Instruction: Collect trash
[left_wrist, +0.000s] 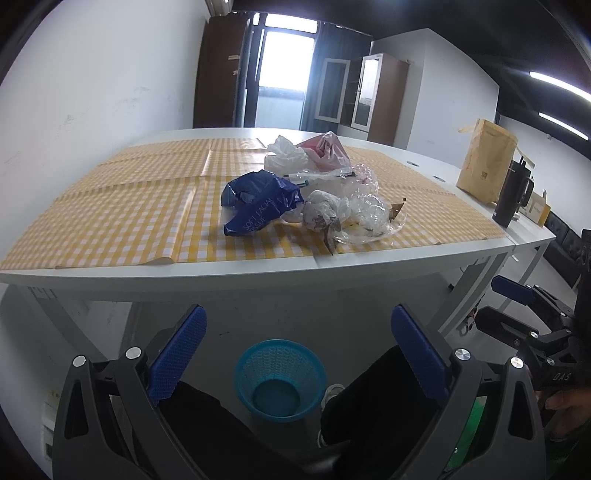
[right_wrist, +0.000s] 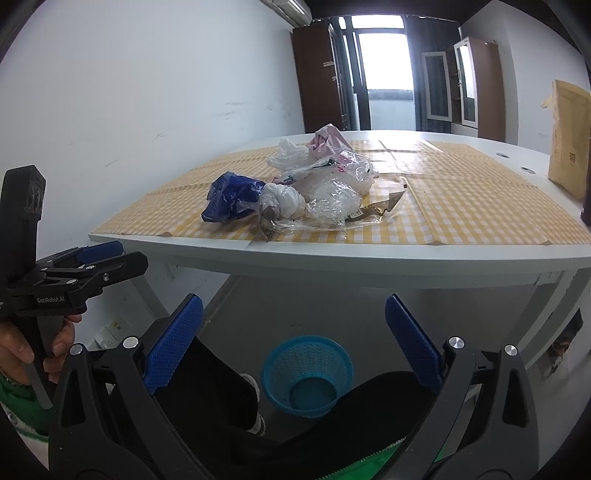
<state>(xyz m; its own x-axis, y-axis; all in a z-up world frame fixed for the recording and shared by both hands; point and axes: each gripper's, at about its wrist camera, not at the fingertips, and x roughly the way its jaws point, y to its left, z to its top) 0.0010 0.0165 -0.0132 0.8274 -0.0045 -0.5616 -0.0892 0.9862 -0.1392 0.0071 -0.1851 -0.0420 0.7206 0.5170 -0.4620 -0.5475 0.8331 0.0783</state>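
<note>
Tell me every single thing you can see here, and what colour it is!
Table: one, white, in front.
Checked cloth: one, yellow and white, covering the table.
Tissue wrapper: one, blue, left of the trash pile.
White bag: one, crumpled, at the pile's back.
Pink bag: one, beside the white bag.
Clear plastic: crumpled, count unclear, pile's right front.
Basket: one, blue, on the floor below the table.
Paper bag: one, tan, far right on the table.
Mug: one, black, beside the paper bag.
Left hand-held gripper: black with blue pads, open.
Right hand-held gripper: the same, open.
</note>
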